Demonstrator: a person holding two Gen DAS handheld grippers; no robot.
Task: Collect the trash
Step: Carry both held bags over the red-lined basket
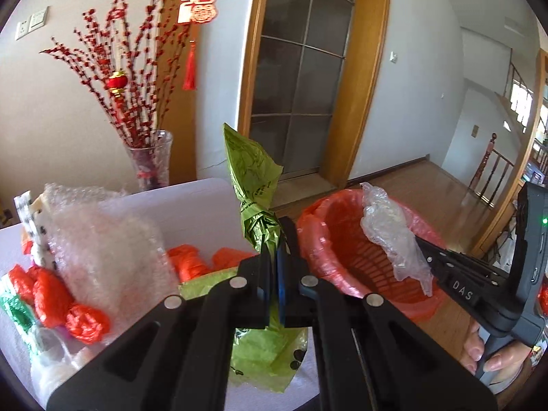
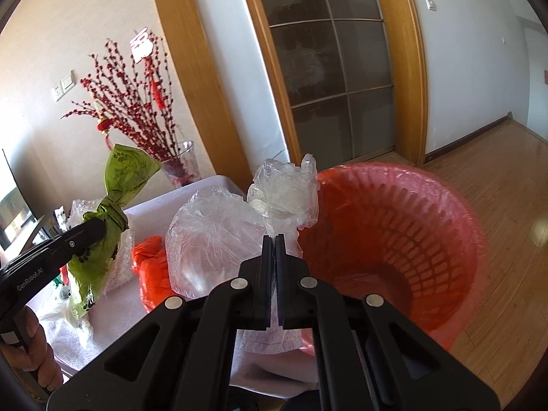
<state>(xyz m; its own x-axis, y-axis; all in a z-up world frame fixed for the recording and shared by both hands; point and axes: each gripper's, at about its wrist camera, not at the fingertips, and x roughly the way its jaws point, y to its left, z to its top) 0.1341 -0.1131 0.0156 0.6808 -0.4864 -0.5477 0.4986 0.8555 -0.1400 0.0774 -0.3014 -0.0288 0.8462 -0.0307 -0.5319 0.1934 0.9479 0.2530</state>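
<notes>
My left gripper (image 1: 275, 257) is shut on the twisted neck of a green plastic bag (image 1: 255, 185), held above the white table (image 1: 191, 205). It also shows in the right wrist view (image 2: 113, 212). My right gripper (image 2: 274, 239) is shut on a clear plastic bag (image 2: 219, 229), held beside the rim of the red basket bin (image 2: 404, 226) with its pink liner. In the left wrist view the clear bag (image 1: 390, 229) hangs over the bin (image 1: 342, 250).
Bubble wrap (image 1: 102, 236), red crumpled bags (image 1: 61, 301) and orange bags (image 1: 191, 260) lie on the table. A glass vase (image 1: 150, 161) with red branches stands behind. Wooden floor (image 2: 507, 188) lies to the right of the bin.
</notes>
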